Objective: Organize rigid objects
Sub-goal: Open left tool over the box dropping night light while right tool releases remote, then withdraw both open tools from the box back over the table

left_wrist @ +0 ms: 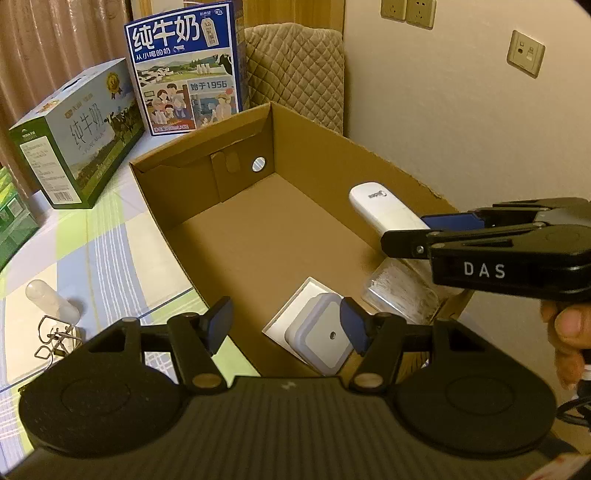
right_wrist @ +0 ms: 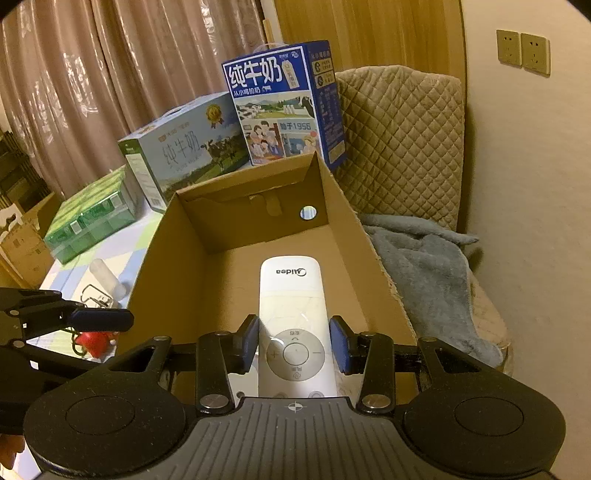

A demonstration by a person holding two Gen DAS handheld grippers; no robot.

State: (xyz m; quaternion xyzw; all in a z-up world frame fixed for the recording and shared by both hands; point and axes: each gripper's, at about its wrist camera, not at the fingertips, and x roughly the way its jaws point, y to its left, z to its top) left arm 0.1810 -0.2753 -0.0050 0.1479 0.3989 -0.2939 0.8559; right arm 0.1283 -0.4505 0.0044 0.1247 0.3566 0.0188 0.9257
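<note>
Holding white remote inside cardboard box, beside night light.

Pleated beige-pink curtains fill the upper left. A cream plaster wall at right carries beige socket plates. A tan quilted chair cover sits centre-right, under dim warm light.

- Remote — white, Midea logo at its far end, round grey dial near the near end; it lies face up, lengthwise over the box's floor.
- Box — open brown cardboard, a round hole in its far wall.
- White square device lies flat in the box's near corner, on a white card.
</note>
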